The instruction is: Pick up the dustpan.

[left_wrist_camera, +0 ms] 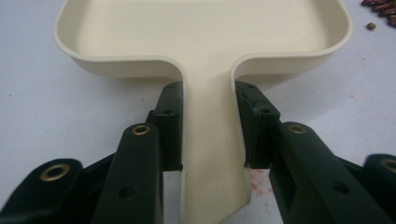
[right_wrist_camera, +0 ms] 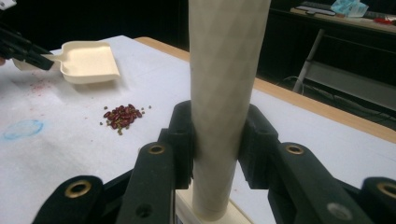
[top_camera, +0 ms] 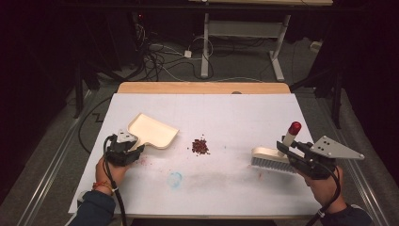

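Observation:
A cream dustpan (top_camera: 154,130) (left_wrist_camera: 205,32) lies on the left of the white table cover, its flat handle pointing toward the person. My left gripper (top_camera: 137,148) (left_wrist_camera: 208,93) is shut on that handle, a pad on either side. A small pile of dark red beans (top_camera: 200,146) (right_wrist_camera: 122,115) sits mid-table between the two tools. On the right, my right gripper (top_camera: 289,148) (right_wrist_camera: 217,123) is shut on the cream handle of a brush (top_camera: 266,158) (right_wrist_camera: 224,65), grey bristles down on the cover, red handle tip up. The right gripper view also shows the dustpan (right_wrist_camera: 88,60) far left.
The white cover (top_camera: 226,113) ends at a wooden table edge (top_camera: 202,87) at the back. A blue smudge (top_camera: 175,179) and faint red stains mark the near part. Beyond the table, cables and the legs of a desk (top_camera: 205,47) stand on the floor.

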